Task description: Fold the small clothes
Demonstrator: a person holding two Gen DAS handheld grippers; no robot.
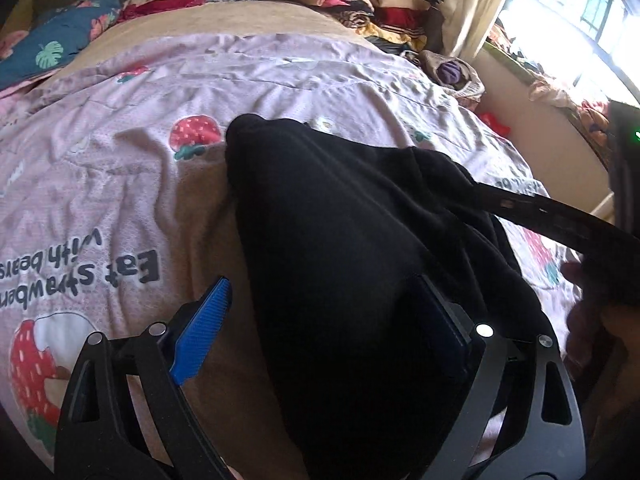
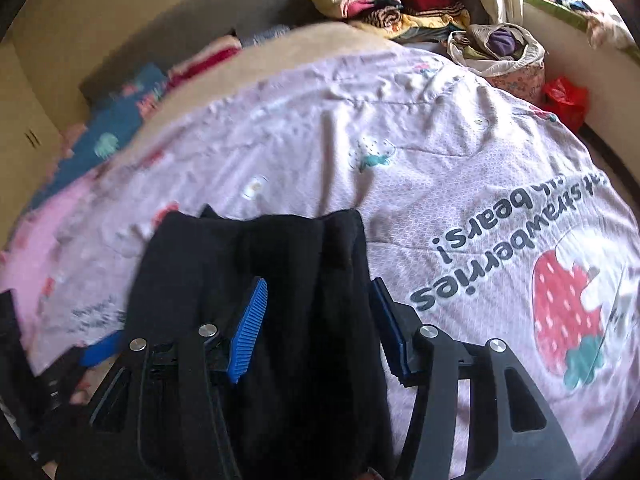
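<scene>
A black garment (image 1: 340, 248) lies on the pink strawberry bedsheet (image 1: 120, 200). My left gripper (image 1: 324, 320) is open, its blue-padded fingers (image 1: 200, 332) standing wide on either side of the cloth's near part. In the right wrist view the same black garment (image 2: 256, 264) lies in folds between the fingers. My right gripper (image 2: 320, 320) is open over it, with one pad (image 2: 248, 332) resting on the cloth. The right gripper's black finger also shows in the left wrist view (image 1: 560, 228), reaching onto the garment's right edge.
A pile of mixed clothes (image 2: 400, 0) sits at the far end of the bed. A cloth bag with clothes (image 2: 500, 48) and a red bag (image 2: 564, 96) stand at the far right. A blue leaf-print pillow (image 1: 60, 44) lies far left. A window (image 1: 580, 12) is at right.
</scene>
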